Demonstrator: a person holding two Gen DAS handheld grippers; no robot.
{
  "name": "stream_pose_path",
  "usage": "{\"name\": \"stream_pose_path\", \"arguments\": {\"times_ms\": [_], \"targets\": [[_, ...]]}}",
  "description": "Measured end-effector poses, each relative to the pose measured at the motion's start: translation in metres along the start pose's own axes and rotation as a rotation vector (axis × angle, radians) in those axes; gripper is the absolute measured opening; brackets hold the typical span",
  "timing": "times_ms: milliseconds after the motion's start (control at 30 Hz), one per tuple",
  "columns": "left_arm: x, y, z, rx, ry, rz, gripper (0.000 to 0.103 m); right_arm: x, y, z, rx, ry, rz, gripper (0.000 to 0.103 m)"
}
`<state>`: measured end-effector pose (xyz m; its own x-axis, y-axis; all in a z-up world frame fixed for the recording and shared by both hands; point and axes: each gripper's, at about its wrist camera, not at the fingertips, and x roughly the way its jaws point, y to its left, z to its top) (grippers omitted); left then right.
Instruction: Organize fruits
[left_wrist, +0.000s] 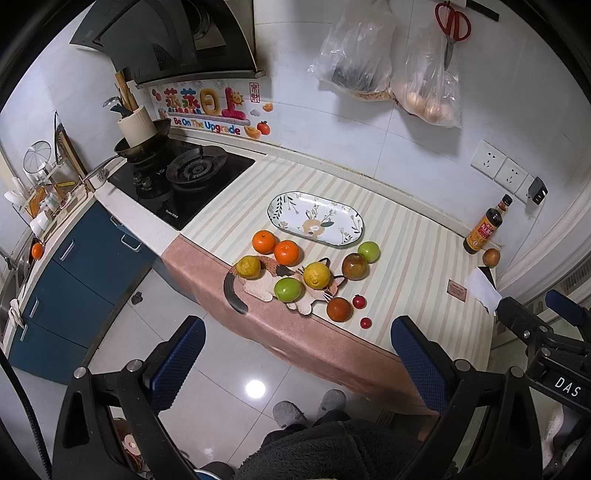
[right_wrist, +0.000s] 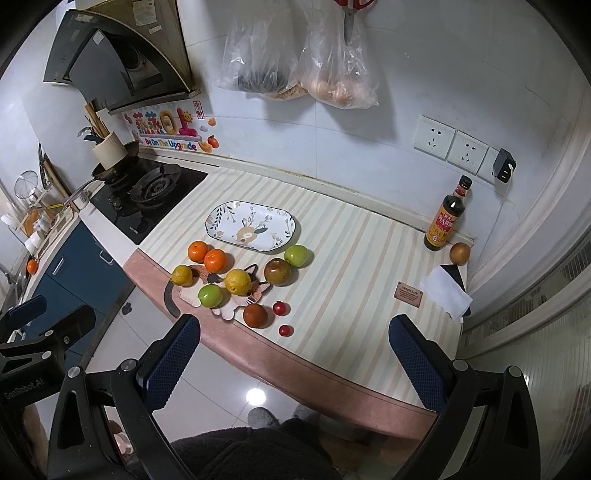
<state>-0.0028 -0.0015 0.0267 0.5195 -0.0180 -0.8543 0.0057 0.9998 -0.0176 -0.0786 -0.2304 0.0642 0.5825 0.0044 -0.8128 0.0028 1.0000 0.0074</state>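
An oval floral plate (left_wrist: 291, 206) (right_wrist: 225, 218) lies bare on the striped counter. In front of it sit several fruits: two oranges (left_wrist: 263, 241) (right_wrist: 197, 250), two yellow citrus (left_wrist: 316, 275) (right_wrist: 238, 281), two green apples (left_wrist: 288, 290) (right_wrist: 210, 295), two brownish apples (left_wrist: 354, 266) (right_wrist: 277, 271) and two small red fruits (left_wrist: 359, 301) (right_wrist: 279, 308). Some rest on a cat-shaped mat (left_wrist: 258, 290) (right_wrist: 225, 310). My left gripper (left_wrist: 297, 365) and right gripper (right_wrist: 293, 363) hover open before the counter edge, holding nothing.
A gas stove (left_wrist: 192, 173) with a pan stands at the left. A sauce bottle (right_wrist: 443, 218), a brown fruit (right_wrist: 459, 253) and a tissue (right_wrist: 445, 291) sit at the right corner. Plastic bags (right_wrist: 295, 55) and scissors hang on the wall. A person's slippers (left_wrist: 306, 406) show below.
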Motion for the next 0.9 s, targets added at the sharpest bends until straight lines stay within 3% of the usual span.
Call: {"name": "stream_pose_path", "arguments": {"times_ms": [900], "targets": [[-0.0051,0.0033,-0.0044,-0.004,-0.018,-0.004,0.103,-0.0049,0.0041,-0.0016,0.003,-0.004,0.008,0.103]]}}
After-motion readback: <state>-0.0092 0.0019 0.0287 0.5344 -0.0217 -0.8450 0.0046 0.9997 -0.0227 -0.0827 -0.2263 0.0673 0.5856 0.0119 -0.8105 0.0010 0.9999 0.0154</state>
